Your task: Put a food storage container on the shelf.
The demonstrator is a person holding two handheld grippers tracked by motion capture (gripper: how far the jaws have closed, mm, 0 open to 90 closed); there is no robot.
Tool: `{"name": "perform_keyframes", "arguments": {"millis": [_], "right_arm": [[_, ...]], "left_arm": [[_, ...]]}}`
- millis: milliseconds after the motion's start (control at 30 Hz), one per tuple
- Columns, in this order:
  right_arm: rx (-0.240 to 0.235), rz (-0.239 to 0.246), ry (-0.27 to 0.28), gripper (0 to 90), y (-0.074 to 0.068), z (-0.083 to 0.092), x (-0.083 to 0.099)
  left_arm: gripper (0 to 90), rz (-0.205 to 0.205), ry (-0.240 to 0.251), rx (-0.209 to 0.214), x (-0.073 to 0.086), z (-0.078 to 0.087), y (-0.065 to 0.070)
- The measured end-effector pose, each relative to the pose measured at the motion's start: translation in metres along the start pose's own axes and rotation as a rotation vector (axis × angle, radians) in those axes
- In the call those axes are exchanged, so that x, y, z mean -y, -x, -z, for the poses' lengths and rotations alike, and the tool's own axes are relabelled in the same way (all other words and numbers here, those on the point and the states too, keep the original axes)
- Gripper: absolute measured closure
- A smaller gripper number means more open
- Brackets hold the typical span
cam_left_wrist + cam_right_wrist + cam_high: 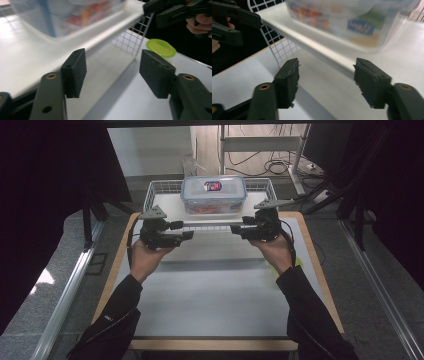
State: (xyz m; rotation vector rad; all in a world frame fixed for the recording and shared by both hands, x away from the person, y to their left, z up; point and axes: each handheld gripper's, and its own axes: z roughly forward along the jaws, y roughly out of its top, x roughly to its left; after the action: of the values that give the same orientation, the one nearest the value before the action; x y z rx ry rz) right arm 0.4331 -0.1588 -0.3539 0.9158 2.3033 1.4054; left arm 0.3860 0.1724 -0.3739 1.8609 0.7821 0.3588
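I hold my left gripper [186,231] and right gripper [236,231], jaws apart, flanking the wire basket [160,190] with its plastic container [213,195], probably ready to lift.

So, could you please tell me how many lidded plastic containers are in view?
1: the plastic container sits in the white wire basket at the table's far edge. Others may be hidden behind it.

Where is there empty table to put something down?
The widest bare patch is the white table between the two sleeves, from the near edge up to the grippers. It is crowded farther back: the wire basket holds a clear box, with the left gripper and right gripper in front. A green lid lies at the right.
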Motion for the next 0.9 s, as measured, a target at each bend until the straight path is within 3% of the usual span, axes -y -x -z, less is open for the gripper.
{"name": "perform_keyframes", "arguments": {"millis": [267,367,467,567,600,633,767,800,900], "right_arm": [[0.004,0.046,0.009,17.3,-0.015,0.0,0.032],[0.005,0.054,-0.005,13.2,-0.018,0.0,0.044],[0.016,0.073,-0.027,8.0,-0.019,0.001,0.057],[0.022,0.08,-0.049,5.7,-0.019,0.002,0.063],[0.019,0.072,-0.05,4.8,-0.019,0.005,0.068],[0.019,0.072,-0.05,4.8,-0.019,0.005,0.068],[-0.033,-0.017,-0.025,1.9,-0.019,0.01,0.086],[-0.045,-0.033,-0.024,1.4,-0.019,0.01,0.091],[-0.038,-0.028,-0.048,0.7,-0.022,0.008,0.103]], "left_arm": [[22.6,-0.068,-0.028,-0.011,0.026,0.004,0.027],[19.3,-0.071,-0.026,-0.001,0.034,0.005,0.031],[14.8,-0.08,-0.033,-0.022,0.054,0.007,0.039],[9.7,-0.076,-0.039,-0.021,0.062,0.007,0.041],[9.0,-0.082,-0.05,-0.028,0.073,0.007,0.043],[7.9,-0.082,-0.05,-0.028,0.073,0.007,0.043],[5.5,-0.066,-0.046,-0.012,0.097,0.002,0.048],[4.5,-0.074,-0.059,-0.025,0.102,0.0,0.049],[2.3,-0.102,-0.089,-0.047,0.112,-0.003,0.052]]}}
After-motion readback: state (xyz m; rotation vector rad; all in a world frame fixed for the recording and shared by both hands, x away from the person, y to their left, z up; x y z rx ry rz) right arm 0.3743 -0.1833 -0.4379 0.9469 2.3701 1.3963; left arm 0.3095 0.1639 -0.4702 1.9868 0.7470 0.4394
